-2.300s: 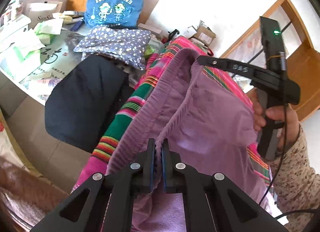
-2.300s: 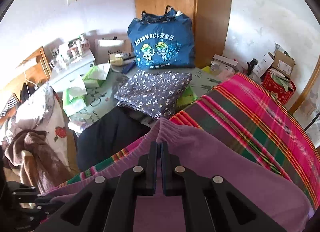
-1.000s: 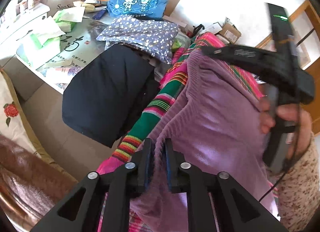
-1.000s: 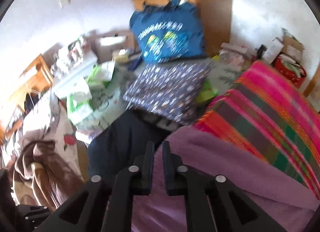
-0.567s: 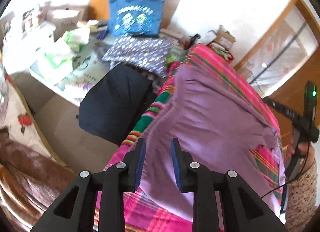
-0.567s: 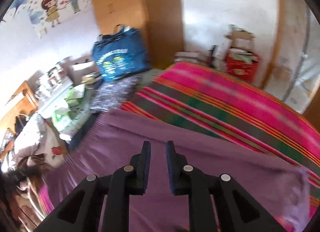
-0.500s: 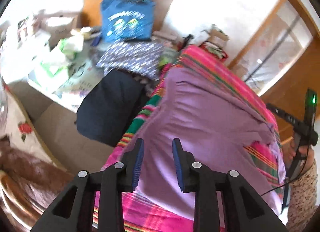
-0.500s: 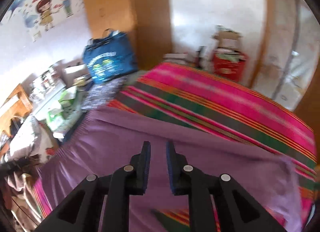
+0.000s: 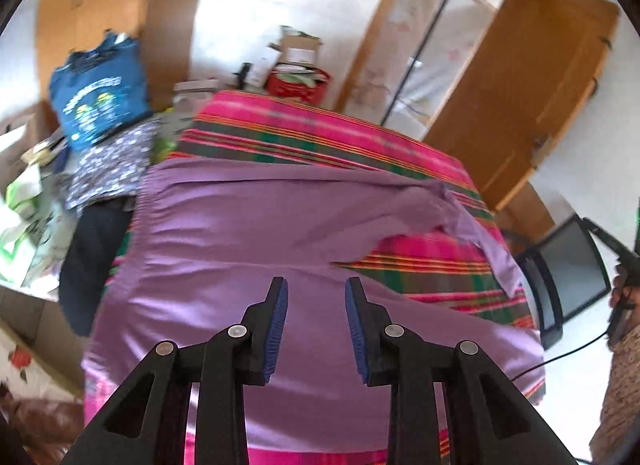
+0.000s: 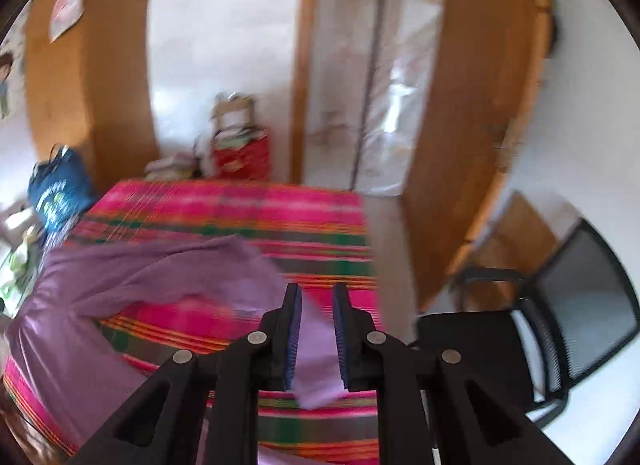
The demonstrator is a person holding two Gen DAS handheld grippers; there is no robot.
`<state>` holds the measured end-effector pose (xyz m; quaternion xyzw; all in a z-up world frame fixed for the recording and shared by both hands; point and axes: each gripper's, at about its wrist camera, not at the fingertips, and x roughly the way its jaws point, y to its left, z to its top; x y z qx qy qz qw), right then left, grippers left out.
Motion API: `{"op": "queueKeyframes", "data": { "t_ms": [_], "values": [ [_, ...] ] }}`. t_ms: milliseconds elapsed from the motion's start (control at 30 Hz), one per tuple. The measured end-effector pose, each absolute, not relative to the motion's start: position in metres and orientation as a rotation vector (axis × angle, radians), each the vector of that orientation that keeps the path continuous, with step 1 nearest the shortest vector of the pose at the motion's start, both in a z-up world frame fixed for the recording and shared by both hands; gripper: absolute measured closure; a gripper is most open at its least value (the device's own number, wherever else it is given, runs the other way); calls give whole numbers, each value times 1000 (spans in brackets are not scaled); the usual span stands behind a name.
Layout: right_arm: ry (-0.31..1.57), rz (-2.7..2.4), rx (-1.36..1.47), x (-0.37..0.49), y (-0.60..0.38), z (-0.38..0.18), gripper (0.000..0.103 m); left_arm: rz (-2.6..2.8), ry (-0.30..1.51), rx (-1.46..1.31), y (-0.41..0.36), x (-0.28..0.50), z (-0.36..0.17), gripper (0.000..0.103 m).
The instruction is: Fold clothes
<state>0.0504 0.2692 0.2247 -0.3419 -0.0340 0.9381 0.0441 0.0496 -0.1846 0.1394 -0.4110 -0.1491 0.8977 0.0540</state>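
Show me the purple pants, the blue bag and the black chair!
Purple pants (image 9: 248,241): left wrist view, smooth middle.
Blue bag (image 9: 98,95): left wrist view, printed front.
Black chair (image 10: 580,297): right wrist view, mesh back.

Bed (image 9: 304,137): far striped half bare, open to reach. Left edge crowded by dark garment (image 9: 86,265), floral cloth (image 9: 112,161), blue bag (image 9: 98,101). Right side: black chair (image 10: 560,329), wooden door (image 9: 532,77).

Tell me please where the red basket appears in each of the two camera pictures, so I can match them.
Left wrist view: the red basket is at top centre, just beyond the far edge of the striped blanket.
Right wrist view: the red basket is left of centre, upper half, again behind the blanket's far edge.
Shared landmark: the blue bag, at the left in both.
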Motion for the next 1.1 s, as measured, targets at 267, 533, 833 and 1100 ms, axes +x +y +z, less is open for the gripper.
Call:
{"op": "queueKeyframes", "data": {
  "t_ms": [267, 533, 833, 1100],
  "values": [
    [-12, 2843, -1267, 74, 293, 158, 69, 2597, -459, -1389, -152, 21, 102, 70],
    [92, 3062, -1676, 12, 190, 61, 75, 2563, -525, -1502, -160, -2, 64, 70],
    [28, 3201, -2053, -50, 58, 11, 78, 2511, -613, -1556, -172, -21, 27, 70],
    [63, 3238, -2095, -85, 27, -6, 78, 2468, -709, -1534, -182, -30, 13, 70]
  ]
}}
